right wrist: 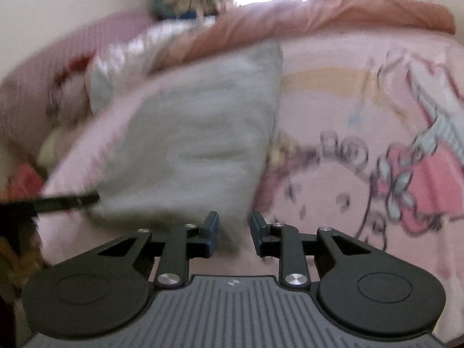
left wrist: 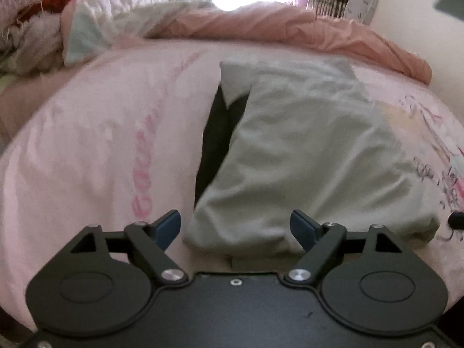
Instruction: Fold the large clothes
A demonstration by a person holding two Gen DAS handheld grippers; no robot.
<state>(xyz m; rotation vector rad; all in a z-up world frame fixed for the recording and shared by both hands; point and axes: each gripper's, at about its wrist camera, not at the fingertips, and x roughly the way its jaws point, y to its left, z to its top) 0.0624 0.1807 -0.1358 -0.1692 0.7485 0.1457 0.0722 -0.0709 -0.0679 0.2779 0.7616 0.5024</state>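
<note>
A pale grey-green garment (left wrist: 304,150) lies folded lengthwise on the pink bed cover (left wrist: 101,145), with a dark strip (left wrist: 214,139) showing along its left edge. My left gripper (left wrist: 235,227) is wide open and empty, its jaws either side of the garment's near edge. In the blurred right wrist view the same garment (right wrist: 197,145) runs from the near edge toward the far side. My right gripper (right wrist: 233,232) is partly open, its jaws a narrow gap apart at the garment's near right corner, holding nothing. The left gripper's finger (right wrist: 66,200) shows at the left.
A bunched salmon-pink quilt (left wrist: 275,29) lies across the far side of the bed. Piled bedding and toys (left wrist: 37,40) sit at the far left. A cartoon print (right wrist: 406,159) covers the bed cover to the right. A bright window is behind.
</note>
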